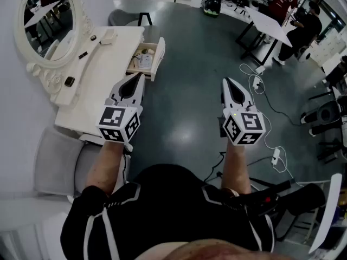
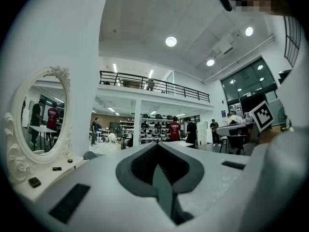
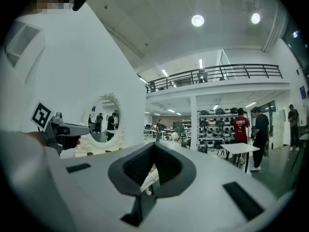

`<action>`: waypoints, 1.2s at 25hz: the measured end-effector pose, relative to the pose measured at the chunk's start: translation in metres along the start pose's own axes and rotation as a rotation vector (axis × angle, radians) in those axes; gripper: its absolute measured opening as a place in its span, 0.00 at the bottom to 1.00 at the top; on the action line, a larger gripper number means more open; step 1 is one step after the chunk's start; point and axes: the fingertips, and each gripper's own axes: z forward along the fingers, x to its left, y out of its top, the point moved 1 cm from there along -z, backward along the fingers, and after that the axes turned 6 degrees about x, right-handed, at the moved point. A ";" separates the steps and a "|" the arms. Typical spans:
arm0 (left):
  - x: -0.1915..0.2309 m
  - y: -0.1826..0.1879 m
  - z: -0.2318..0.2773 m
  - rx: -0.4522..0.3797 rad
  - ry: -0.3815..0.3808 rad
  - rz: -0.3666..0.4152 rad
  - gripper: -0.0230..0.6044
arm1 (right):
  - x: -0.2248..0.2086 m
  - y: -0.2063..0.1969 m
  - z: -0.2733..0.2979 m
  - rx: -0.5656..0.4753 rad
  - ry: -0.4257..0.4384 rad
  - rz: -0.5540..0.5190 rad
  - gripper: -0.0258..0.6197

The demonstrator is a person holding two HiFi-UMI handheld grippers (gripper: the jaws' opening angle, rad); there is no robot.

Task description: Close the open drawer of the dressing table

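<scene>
The drawer (image 1: 159,58) sticks out open from the white dressing table (image 1: 100,93), near the left gripper (image 1: 136,79). That one and the right gripper (image 1: 227,84) are pinched together, holding nothing. I think closing hasn't begun; next, the left one must reach the drawer's front and push.

Head cam steeply down; L/R cams level, fwd — all share mirror (image 1: 47,14) (image 2: 42,117) (image 3: 103,122).

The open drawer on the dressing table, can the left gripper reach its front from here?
Probably yes. The left gripper hovers just short of the drawer, fingers shut and pointed toward it, with nothing between them.
</scene>
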 end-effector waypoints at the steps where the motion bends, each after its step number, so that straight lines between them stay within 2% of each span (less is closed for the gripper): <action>1: -0.001 -0.001 0.001 -0.001 0.001 -0.002 0.04 | -0.001 0.000 0.000 -0.002 0.001 -0.003 0.04; 12: -0.017 0.000 0.003 0.000 0.005 -0.005 0.04 | -0.012 0.005 -0.011 -0.027 0.013 0.002 0.04; 17: -0.030 0.001 0.011 0.005 0.001 0.005 0.04 | -0.030 0.007 -0.018 -0.048 -0.018 -0.006 0.05; 30: -0.084 0.000 0.053 0.012 -0.003 0.047 0.04 | -0.078 -0.014 -0.026 -0.028 0.045 -0.013 0.05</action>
